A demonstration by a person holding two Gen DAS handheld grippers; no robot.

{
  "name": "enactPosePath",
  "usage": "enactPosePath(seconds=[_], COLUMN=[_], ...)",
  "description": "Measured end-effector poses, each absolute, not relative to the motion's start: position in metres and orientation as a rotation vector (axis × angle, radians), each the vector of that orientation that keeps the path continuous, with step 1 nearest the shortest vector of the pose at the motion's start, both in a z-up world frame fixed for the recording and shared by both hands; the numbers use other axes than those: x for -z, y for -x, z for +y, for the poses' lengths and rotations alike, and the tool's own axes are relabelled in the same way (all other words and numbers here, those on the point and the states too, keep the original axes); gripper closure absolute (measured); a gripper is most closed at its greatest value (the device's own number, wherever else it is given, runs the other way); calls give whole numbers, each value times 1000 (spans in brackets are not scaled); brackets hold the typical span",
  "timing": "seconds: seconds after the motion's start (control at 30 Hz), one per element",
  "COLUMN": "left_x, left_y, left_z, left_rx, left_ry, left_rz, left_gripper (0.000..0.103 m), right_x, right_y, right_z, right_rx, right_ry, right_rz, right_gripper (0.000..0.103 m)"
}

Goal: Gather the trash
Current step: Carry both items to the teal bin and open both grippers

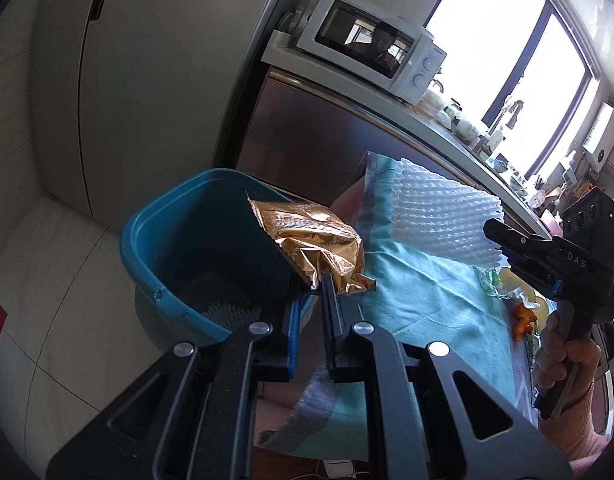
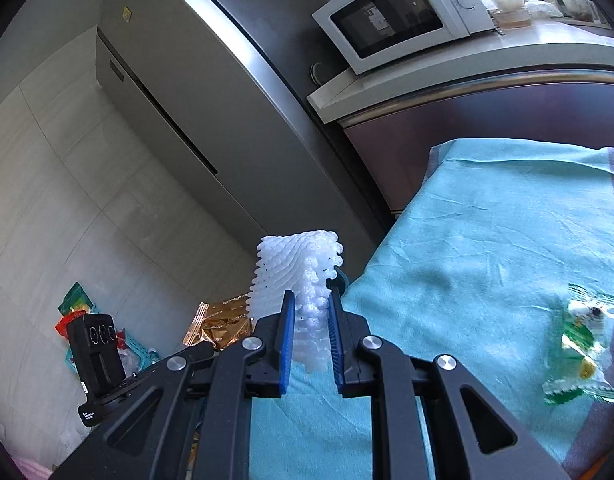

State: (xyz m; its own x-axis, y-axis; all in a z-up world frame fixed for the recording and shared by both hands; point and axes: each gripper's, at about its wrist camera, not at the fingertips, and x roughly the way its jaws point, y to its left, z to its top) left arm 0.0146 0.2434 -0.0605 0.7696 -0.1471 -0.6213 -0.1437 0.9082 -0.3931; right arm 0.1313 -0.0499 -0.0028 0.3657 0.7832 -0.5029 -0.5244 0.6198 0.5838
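My left gripper (image 1: 311, 286) is shut on a crumpled gold foil wrapper (image 1: 315, 240), holding it over the rim of a blue plastic bin (image 1: 167, 232) that stands on the floor beside the table. My right gripper (image 2: 311, 300) is shut on a white foam net sleeve (image 2: 297, 272), which sticks up between the blue pads. In the left wrist view the same foam net (image 1: 443, 212) hangs over the teal cloth, pinched by the right gripper (image 1: 493, 236), with a person's hand (image 1: 563, 360) on its handle. The gold wrapper (image 2: 223, 320) also shows low left in the right wrist view.
A teal cloth (image 2: 487, 240) covers the table. A green and white wrapper (image 2: 583, 344) lies on it at the right, and orange peel (image 1: 523, 318) near the hand. A grey fridge (image 2: 179, 100) and a counter with a white microwave (image 2: 403, 12) stand behind. A teal basket (image 2: 135, 354) sits on the floor.
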Motion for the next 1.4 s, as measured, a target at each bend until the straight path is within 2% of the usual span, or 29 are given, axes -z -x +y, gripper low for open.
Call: enactPosePath(seconds=[1.4], left_x=[129], left_y=[-65], left_z=[279], left_rx=[-143], left_ry=[505], left_rz=[835], left_gripper=[91], right_x=[50], right_y=[-167], right_z=[91], right_rx=[-837], right_ry=[-35], right_rz=[1052], right_gripper=[86])
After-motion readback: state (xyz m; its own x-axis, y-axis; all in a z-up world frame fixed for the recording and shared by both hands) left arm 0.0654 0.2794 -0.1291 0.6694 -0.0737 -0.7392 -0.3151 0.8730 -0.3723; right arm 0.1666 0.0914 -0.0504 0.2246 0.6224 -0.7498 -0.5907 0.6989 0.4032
